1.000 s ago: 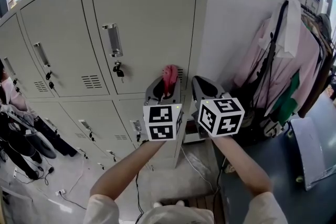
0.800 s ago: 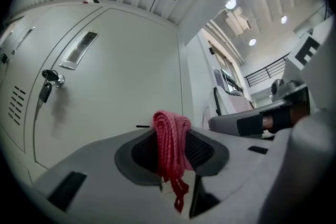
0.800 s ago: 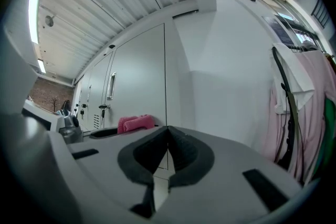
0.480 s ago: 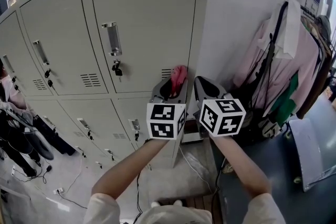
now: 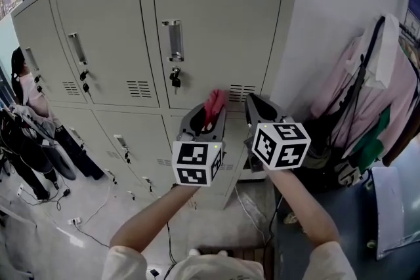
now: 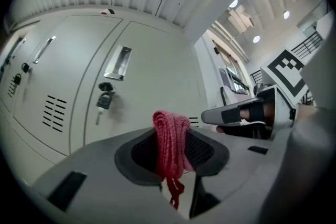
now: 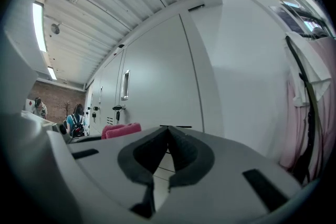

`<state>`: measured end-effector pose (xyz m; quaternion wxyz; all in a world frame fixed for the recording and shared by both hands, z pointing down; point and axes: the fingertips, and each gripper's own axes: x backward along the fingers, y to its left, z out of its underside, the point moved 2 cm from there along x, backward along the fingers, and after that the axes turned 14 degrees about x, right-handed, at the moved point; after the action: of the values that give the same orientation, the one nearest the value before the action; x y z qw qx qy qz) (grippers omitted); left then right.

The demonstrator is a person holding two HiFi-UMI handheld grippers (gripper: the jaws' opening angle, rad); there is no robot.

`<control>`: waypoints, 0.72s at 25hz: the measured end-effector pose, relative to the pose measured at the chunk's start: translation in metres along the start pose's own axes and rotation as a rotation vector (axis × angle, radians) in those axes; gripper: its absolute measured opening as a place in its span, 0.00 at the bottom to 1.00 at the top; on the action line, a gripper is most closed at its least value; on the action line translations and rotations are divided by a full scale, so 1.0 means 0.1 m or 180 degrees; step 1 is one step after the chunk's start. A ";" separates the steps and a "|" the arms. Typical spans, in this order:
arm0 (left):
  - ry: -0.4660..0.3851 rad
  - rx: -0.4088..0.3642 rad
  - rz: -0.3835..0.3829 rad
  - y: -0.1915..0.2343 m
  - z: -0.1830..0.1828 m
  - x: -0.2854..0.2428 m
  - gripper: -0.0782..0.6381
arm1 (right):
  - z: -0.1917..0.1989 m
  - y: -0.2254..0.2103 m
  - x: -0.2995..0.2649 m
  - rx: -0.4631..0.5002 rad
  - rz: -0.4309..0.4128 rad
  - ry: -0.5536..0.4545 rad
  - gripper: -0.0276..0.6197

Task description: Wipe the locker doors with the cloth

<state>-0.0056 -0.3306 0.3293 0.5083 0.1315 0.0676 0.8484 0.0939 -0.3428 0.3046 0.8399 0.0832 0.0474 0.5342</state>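
Note:
A grey bank of lockers (image 5: 216, 23) fills the upper left of the head view. Its rightmost upper door (image 6: 152, 76) carries a metal handle (image 5: 174, 39) and a key in the lock (image 5: 174, 79). My left gripper (image 5: 211, 116) is shut on a folded pink cloth (image 5: 214, 103), which sticks up between the jaws (image 6: 170, 141), just in front of that door's lower part by the vent slots (image 5: 243, 92). My right gripper (image 5: 257, 108) sits beside it to the right, jaws shut with nothing between them (image 7: 167, 136).
Clothes (image 5: 367, 101) hang on a rack at the right, above a dark desk (image 5: 341, 233). A person (image 5: 26, 95) stands at the far left by the lockers. Cables (image 5: 92, 220) lie on the floor below.
The view has shifted so the lockers sit further right and closer. Both grippers stay side by side; the left one with the cloth has drifted slightly left and nearer the door.

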 end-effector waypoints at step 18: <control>-0.0074 -0.0302 -0.0957 1.18 -0.03 0.31 0.28 | -0.03 0.60 -0.18 0.0115 -0.0378 -0.0040 0.05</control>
<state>-0.1202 -0.3592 0.3607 0.6359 0.1055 0.0405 0.7634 0.0327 -0.3340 0.3128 0.8688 0.0987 0.0565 0.4820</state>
